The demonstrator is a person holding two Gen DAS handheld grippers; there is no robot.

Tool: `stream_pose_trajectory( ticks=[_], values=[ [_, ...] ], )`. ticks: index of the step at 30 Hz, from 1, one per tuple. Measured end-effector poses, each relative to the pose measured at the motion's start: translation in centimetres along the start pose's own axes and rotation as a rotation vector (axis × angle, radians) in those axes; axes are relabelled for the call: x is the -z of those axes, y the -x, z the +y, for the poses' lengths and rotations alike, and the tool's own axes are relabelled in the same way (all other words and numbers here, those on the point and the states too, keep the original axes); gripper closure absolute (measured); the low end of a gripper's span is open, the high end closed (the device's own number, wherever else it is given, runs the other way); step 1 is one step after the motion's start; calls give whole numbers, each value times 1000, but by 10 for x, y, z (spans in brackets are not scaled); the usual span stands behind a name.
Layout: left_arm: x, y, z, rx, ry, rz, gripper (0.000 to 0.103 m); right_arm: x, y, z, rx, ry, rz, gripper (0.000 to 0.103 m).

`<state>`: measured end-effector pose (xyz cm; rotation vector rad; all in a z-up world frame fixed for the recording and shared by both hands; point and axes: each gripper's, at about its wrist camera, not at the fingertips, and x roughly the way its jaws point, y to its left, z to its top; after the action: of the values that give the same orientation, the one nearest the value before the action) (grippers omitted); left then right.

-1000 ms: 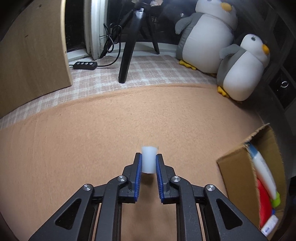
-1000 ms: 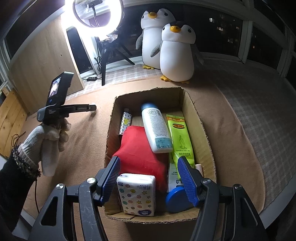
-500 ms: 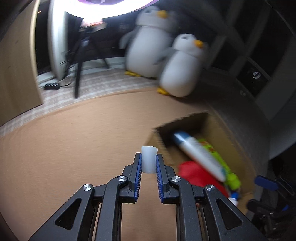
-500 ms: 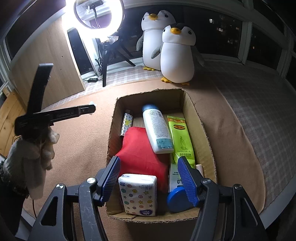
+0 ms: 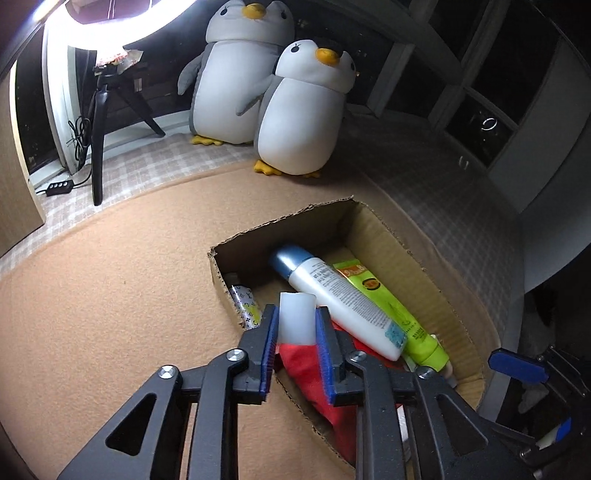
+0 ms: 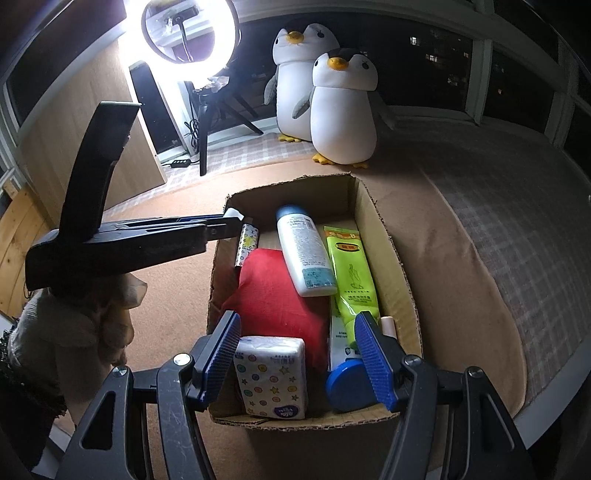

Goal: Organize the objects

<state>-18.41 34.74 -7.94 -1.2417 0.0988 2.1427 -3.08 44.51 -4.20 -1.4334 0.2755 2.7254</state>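
Left gripper (image 5: 295, 325) over cardboard box (image 5: 424, 258) — jaws opening, white cup (image 5: 297, 317) between pads; right gripper (image 6: 299, 350) empty, spread.

1. In the upper middle of both views you see two plush penguins (image 5: 291, 107), white and grey with yellow beaks, standing upright and touching each other.
2. In the upper left you have a lit ring light (image 6: 190, 33) on a black tripod (image 5: 101, 122).
3. Near the tripod foot, a black cable (image 5: 79, 129) goes down to a small black controller (image 5: 59, 187) on the checked cloth (image 5: 155, 162).
4. A tan blanket (image 5: 92, 295) covers the lower left of the left wrist view.
5. A wooden panel (image 6: 92, 147) leans at the left edge.
6. Dark windows (image 6: 436, 48) fill the upper right.
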Motion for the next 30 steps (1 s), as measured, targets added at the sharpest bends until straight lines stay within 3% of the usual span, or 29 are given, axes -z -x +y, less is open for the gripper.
stream_pose_trajectory(
  ticks=[1, 3, 5, 17, 22, 30],
  values=[
    [0, 1, 0, 0, -2, 0, 73, 0, 0, 0, 1, -1, 0, 43],
    [1, 3, -1, -2, -7, 1, 43, 1, 1, 0, 3, -2, 0, 43],
    [1, 7, 0, -3, -2, -13, 32, 1, 2, 0, 3, -2, -1, 43],
    [12, 50, 15, -39, 38, -63, 32, 8, 8, 16, 2, 20, -4, 43],
    [24, 82, 33, -86, 55, -97, 31, 7, 11, 31, -4, 37, -12, 42],
    [61, 133, 73, -192, 90, -128, 21, 5, 9, 71, -34, 79, -24, 39]
  ],
)
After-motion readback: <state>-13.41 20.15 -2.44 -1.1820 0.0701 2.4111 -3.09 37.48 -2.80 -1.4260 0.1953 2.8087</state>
